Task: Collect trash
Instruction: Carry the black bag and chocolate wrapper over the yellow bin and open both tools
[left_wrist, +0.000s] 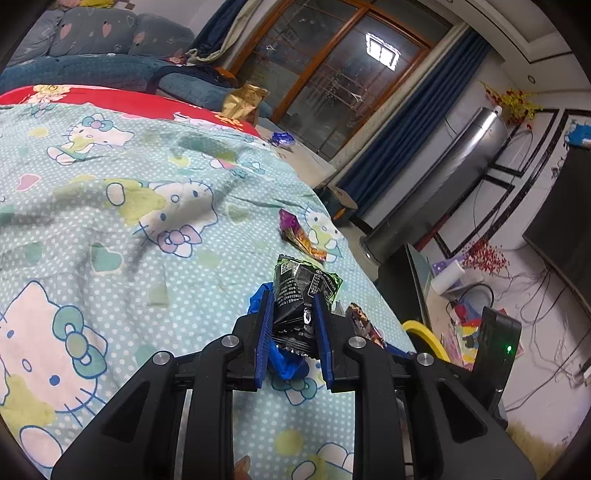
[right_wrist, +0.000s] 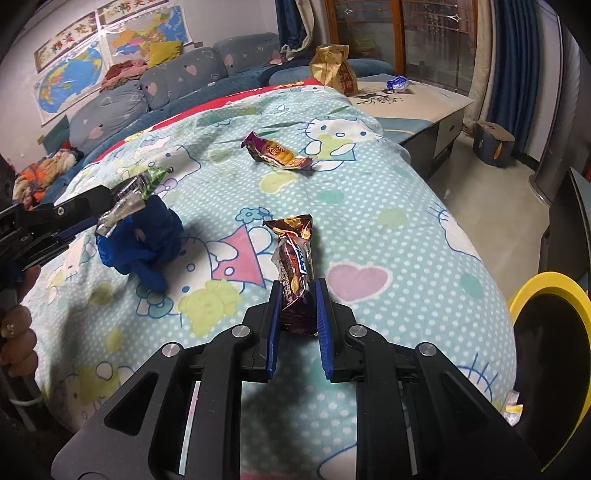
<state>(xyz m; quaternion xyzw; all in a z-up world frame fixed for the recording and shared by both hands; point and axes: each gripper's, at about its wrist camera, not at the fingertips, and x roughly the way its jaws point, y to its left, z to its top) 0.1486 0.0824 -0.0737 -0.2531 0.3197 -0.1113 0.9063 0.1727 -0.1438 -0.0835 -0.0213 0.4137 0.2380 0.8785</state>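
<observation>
Nearest the lens in the right wrist view, the right gripper (right_wrist: 297, 314) has its blue pads pressed on the lower end of a brown snack wrapper (right_wrist: 295, 266), whose free end points toward frame centre. In the left wrist view, the left gripper (left_wrist: 294, 321) is likewise clamped on a black-and-green wrapper (left_wrist: 301, 295), low centre, just above a crumpled blue glove (left_wrist: 288, 363) lying on the quilt (left_wrist: 110, 221).

Step in hand, as judged: both pieces are gripped and are to be carried to the yellow-rimmed bin (right_wrist: 550, 291) at the right edge of the right wrist view. Both grips sit near one end of thin film, so each wrapper may pivot or slip; a steady lift before any sideways travel seems advisable, with release directly over the opening.

Edges and room: the quilt falls away toward the lower right, with the bin just beside that edge. The quilt between grippers and bin looks unobstructed. A purple wrapper (right_wrist: 277, 155) remains upper centre, well apart from both grippers; the gold bag (right_wrist: 334, 68) and blue-and-white wrapper (right_wrist: 397, 83) lie beyond, upper right.
</observation>
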